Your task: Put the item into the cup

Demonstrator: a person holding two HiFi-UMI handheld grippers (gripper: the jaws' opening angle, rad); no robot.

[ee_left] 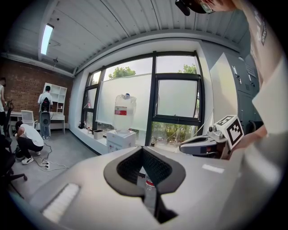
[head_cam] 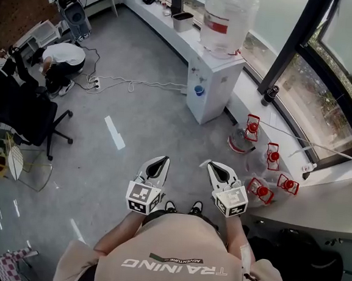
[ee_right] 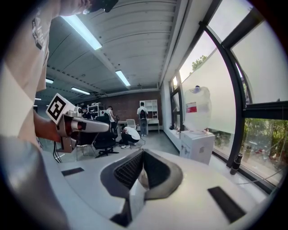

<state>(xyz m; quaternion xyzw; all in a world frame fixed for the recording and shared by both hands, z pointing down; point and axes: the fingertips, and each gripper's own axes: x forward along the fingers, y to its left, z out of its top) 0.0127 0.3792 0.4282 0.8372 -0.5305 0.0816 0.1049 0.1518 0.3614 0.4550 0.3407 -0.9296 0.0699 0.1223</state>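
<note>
No cup and no loose item shows in any view. In the head view my left gripper (head_cam: 160,160) and right gripper (head_cam: 213,166) are held side by side in front of the person's torso, above the grey floor (head_cam: 135,115). Both point forward. The jaws of each meet at their tips and nothing is between them. The left gripper view looks along its own shut gripper (ee_left: 143,149) and shows the right gripper (ee_left: 202,144) off to its right. The right gripper view looks along its shut gripper (ee_right: 143,151) and shows the left gripper (ee_right: 85,126) to its left.
A white water dispenser (head_cam: 213,79) carrying a large bottle (head_cam: 228,16) stands ahead by the window ledge. Several red-capped containers (head_cam: 273,154) lie on the floor at the right. A black office chair (head_cam: 28,115) and a crouching person (head_cam: 64,56) are far left.
</note>
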